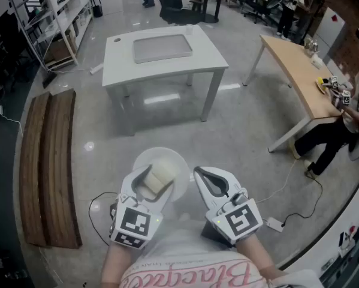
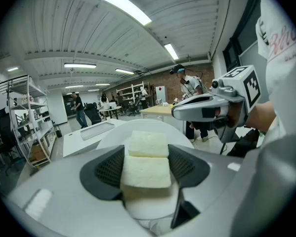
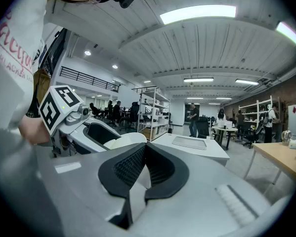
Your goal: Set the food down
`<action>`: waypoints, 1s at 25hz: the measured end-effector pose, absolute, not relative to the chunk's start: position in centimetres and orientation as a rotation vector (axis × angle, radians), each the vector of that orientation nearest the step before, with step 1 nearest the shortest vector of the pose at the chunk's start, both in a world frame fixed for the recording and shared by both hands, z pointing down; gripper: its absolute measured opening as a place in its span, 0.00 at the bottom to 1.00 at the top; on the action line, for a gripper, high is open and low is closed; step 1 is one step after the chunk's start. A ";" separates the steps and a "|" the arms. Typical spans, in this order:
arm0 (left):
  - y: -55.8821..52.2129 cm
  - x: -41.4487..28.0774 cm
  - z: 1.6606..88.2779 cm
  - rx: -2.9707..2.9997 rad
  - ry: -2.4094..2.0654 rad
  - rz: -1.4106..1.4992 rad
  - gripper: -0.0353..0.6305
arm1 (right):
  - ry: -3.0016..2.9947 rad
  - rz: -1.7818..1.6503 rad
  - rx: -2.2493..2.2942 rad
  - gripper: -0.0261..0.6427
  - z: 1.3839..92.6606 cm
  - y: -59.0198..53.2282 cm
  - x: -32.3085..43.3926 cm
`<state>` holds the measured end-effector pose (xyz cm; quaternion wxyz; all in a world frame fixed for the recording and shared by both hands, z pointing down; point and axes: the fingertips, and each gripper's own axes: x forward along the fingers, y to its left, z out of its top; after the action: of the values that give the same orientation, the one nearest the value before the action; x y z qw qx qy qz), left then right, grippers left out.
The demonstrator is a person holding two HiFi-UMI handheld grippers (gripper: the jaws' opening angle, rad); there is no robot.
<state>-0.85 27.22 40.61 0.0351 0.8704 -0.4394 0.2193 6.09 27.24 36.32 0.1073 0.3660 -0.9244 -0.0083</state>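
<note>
Left gripper view is showing the left gripper (image 2: 145, 168) clamping a pale food block (image 2: 147, 174) over a white plate (image 2: 110, 135); the right gripper (image 3: 144, 151) is resting alongside, jaws closed, empty.

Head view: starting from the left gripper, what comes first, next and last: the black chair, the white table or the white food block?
1. white food block: right between the jaws of the left gripper.
2. white table: straight ahead, across the floor.
3. black chair: farthest, behind the table at the top.
</note>
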 end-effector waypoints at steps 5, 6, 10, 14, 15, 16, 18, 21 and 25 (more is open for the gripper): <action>27.7 -1.4 40.5 2.656 -1.372 0.686 0.46 | -2.721 -0.029 1.047 0.04 36.5 28.0 5.3; 27.9 -1.5 40.4 2.654 -1.377 0.682 0.46 | -2.719 -0.036 1.038 0.04 36.5 28.2 5.2; 28.1 -1.6 40.4 2.644 -1.395 0.670 0.46 | -2.723 -0.047 1.016 0.04 36.7 28.2 5.0; 27.5 -1.7 40.8 2.625 -1.408 0.656 0.46 | -2.733 -0.006 0.996 0.04 37.2 27.7 5.0; 27.3 -1.8 40.7 2.621 -1.414 0.649 0.46 | -2.742 0.003 0.974 0.04 37.2 27.6 4.8; 27.0 -1.9 40.6 2.617 -1.419 0.642 0.46 | -2.753 0.011 0.950 0.04 37.3 27.5 4.5; 26.5 -2.0 40.6 2.608 -1.422 0.636 0.46 | -2.765 0.025 0.926 0.04 37.3 27.2 4.3; 25.3 -2.2 40.7 2.599 -1.420 0.624 0.46 | -2.751 0.038 0.931 0.04 37.5 26.1 4.1; 22.8 -2.2 40.6 2.599 -1.434 0.596 0.46 | -2.736 0.041 0.922 0.04 37.6 24.0 4.1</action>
<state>-2.15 22.83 40.58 0.0568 0.8570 -0.4729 0.1967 4.15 24.02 37.65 0.1265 0.3168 -0.9399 0.0140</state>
